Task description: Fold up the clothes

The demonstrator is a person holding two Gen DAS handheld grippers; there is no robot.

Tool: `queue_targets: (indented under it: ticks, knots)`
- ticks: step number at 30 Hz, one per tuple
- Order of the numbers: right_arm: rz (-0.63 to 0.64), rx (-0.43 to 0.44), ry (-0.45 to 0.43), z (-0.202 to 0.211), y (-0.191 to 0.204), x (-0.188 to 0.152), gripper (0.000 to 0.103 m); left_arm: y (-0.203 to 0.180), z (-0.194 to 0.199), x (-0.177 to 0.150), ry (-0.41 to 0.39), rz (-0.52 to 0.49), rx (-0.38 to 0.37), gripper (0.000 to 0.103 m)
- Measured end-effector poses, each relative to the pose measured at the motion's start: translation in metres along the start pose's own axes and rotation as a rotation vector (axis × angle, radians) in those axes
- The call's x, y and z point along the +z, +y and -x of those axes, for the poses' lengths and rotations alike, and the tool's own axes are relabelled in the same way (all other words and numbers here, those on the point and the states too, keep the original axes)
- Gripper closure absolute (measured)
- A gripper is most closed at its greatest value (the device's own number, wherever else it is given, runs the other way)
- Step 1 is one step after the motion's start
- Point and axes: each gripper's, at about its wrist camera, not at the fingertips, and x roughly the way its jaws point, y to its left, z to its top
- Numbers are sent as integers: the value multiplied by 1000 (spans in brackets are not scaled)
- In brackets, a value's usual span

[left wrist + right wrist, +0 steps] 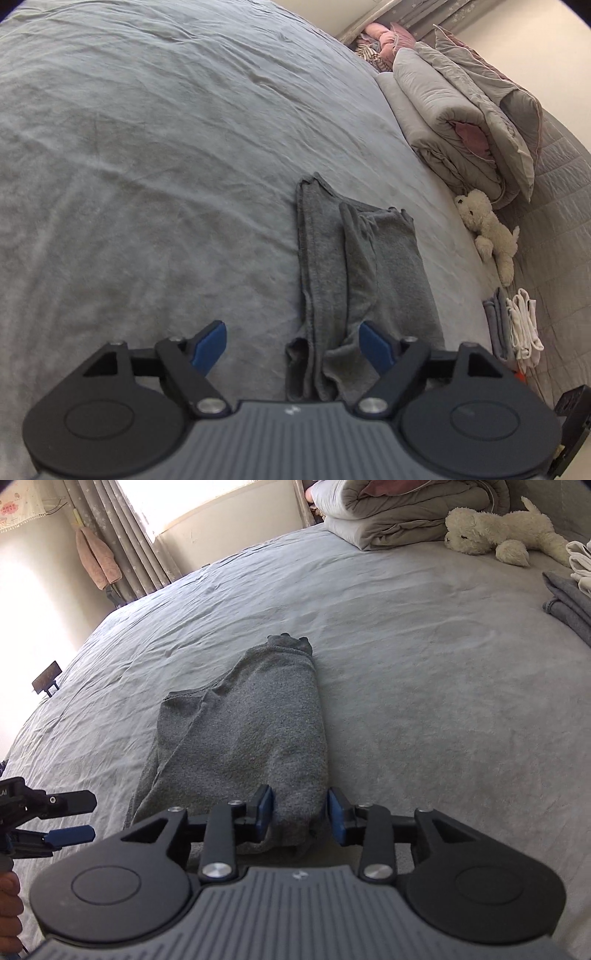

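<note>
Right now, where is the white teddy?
The white teddy lies on the bed, right side of the left wrist view, between the folded duvet and the small clothes pile.

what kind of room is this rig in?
Almost certainly a bedroom: a wide bed with a grey cover, a folded duvet and plush toy at its head, curtains by a bright window.

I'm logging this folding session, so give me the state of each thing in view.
grey garment: folded narrow, flat on the bed
left gripper: open, holding nothing
right gripper: open, garment's near end between its jaws
folded clothes: stacked at the bed's edge
duvet: rolled up
plush toy: lying down
</note>
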Motion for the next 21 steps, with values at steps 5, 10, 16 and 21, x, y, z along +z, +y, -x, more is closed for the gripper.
queue_targets:
  ticks: [5, 10, 16, 21]
  knots:
    - [-41, 22, 19, -4, -6, 1, 64, -11, -17, -11, 9, -39, 24, 18]
    - [-97, 53, 35, -2, -16, 0, 64, -18, -23, -12, 11, -82, -2, 25]
    - [-190, 103, 61, -2, -27, -3, 64, -26, -34, -19, 3, -123, -8, 47]
    - [-45, 108, 55, 11, -16, -3, 64, -18, -41, -13, 45, -71, -35, 90]
